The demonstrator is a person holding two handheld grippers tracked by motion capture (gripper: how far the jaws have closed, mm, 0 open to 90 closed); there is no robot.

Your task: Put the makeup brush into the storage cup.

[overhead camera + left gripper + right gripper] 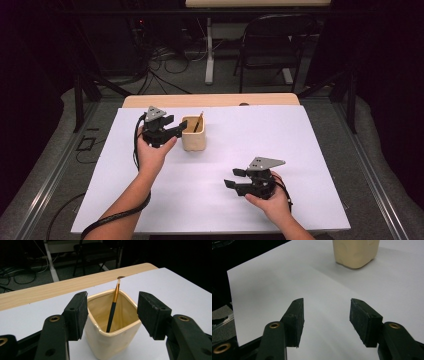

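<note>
Left tongs (181,127) sit at left of centre in the high view, jaws wide and straddling the cream cup (193,134), holding nothing; pads look clear of its walls in the left gripper view. The brush (113,308) stands in the cup, long axis near upright, tip leaning toward the far rim. Right tongs (233,177) sit lower right on the white surface (300,150), also wide and empty, well apart from the cup. Left hand is nearer.
</note>
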